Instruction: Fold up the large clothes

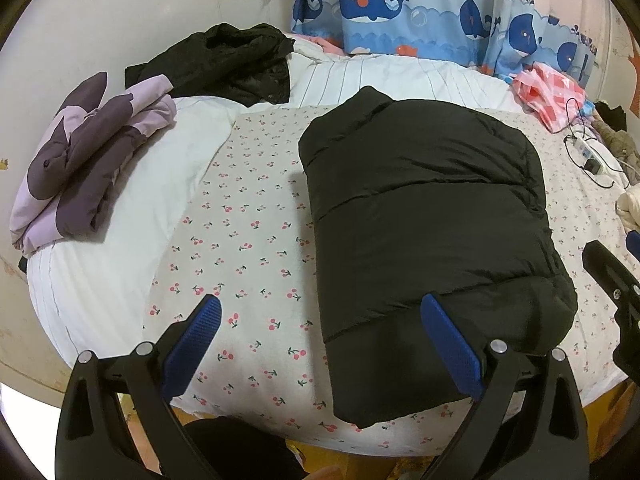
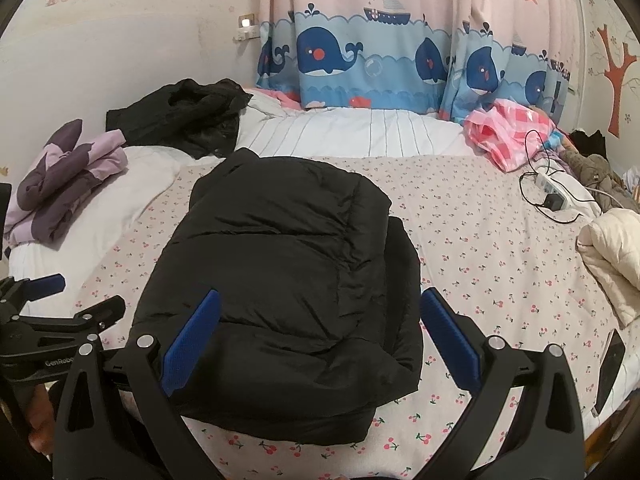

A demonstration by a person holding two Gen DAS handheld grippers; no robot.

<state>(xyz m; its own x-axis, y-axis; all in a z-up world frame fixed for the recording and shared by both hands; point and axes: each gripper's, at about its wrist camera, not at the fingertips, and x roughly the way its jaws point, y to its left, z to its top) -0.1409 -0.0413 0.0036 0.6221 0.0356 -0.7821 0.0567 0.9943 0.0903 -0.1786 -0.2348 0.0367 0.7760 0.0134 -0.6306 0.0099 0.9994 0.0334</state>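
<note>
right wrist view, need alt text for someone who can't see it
A folded black puffer jacket lies on a cherry-print bedsheet, with the open right gripper just above its near end. A purple jacket and a loose black garment sit behind on the left.

soft, even indoor light, no glare. the black jacket (image 1: 424, 216) is so dark that its folds hardly show. strong fisheye bending and black corners; the picture is a little grainy.
</note>
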